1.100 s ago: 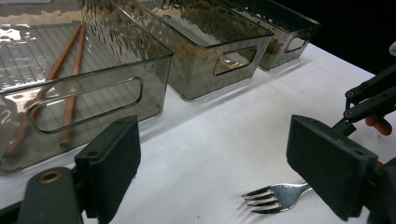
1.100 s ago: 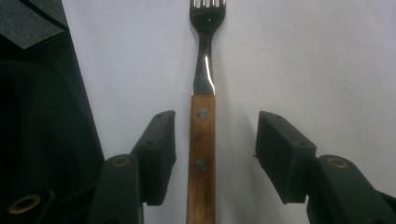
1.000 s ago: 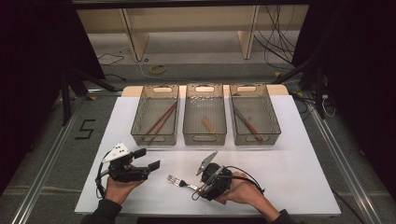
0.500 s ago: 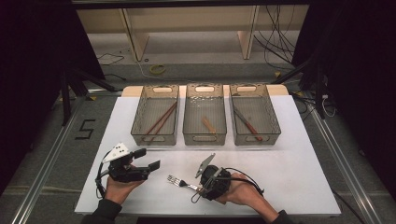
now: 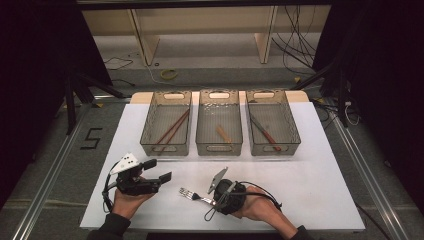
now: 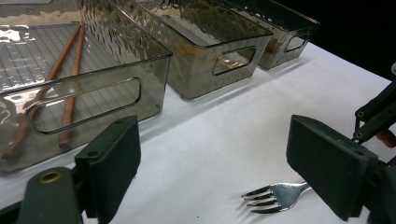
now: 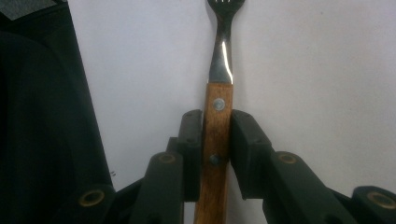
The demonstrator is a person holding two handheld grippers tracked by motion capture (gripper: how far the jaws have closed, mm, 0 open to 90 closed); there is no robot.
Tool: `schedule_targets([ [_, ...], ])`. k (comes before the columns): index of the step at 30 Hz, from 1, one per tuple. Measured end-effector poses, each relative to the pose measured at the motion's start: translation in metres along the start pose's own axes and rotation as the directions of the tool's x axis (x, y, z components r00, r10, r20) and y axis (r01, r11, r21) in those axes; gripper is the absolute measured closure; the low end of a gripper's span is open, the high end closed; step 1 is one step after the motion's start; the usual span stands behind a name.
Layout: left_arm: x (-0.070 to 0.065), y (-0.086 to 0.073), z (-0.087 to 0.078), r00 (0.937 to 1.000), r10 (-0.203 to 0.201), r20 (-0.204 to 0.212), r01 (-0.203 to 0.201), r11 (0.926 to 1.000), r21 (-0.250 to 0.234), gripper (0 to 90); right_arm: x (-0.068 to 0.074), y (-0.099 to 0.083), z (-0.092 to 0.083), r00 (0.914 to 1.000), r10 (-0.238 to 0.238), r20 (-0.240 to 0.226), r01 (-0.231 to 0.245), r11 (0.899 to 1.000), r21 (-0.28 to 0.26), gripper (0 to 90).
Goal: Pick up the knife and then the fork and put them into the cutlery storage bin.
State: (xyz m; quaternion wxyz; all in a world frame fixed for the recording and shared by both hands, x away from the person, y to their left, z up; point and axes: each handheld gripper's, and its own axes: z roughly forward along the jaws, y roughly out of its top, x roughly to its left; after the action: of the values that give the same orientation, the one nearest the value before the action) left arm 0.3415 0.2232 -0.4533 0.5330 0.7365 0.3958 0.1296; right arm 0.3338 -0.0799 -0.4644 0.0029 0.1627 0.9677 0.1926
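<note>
one fork lies on the white table near the front edge, tines toward the left gripper, its wooden handle caught between the right gripper's two pads. the jaws have just been closing, and they now press on the handle from both sides, at about the rivets. the grip sits well back from the metal end, so on a lift the heavier tines could, i think, droop or swivel between the pads. the handle is narrow and smooth, and a tilt of the hand might let it slide out. a low lift could also drag the tines across the table.

the left gripper hangs just beside the tines with its jaws wide apart and nothing between them. three bins stand further back: chopsticks in the left one, a small wooden piece in the middle, a knife in the right.
</note>
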Motion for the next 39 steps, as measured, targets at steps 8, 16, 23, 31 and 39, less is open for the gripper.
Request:
schedule_targets([
  [8,0.000,0.000,0.000,1.0000,0.001,0.000,-0.001,1.0000,0.000,17.5,0.000,0.000,0.000,0.9995,-0.024,0.022,0.024,1.000,-0.006,77.2],
  [16,0.000,0.000,0.000,1.0000,0.000,0.000,0.000,1.0000,-0.001,17.5,-0.006,-0.003,-0.007,0.9992,-0.025,0.031,0.026,0.999,-0.030,77.5],
  [23,0.000,0.000,0.000,1.0000,0.000,0.000,0.000,1.0000,0.000,17.5,-0.014,-0.006,-0.018,0.9993,0.011,0.037,-0.008,0.996,-0.086,77.5],
  [31,0.000,0.000,0.000,1.0000,0.000,0.000,0.000,1.0000,0.000,17.5,-0.026,-0.010,-0.036,0.9980,0.040,0.048,-0.033,0.989,-0.147,77.5],
  [39,0.000,0.000,0.001,1.0000,0.000,-0.001,0.000,1.0000,0.000,17.5,-0.039,-0.016,-0.058,0.9941,0.085,0.068,-0.069,0.976,-0.206,77.5],
])
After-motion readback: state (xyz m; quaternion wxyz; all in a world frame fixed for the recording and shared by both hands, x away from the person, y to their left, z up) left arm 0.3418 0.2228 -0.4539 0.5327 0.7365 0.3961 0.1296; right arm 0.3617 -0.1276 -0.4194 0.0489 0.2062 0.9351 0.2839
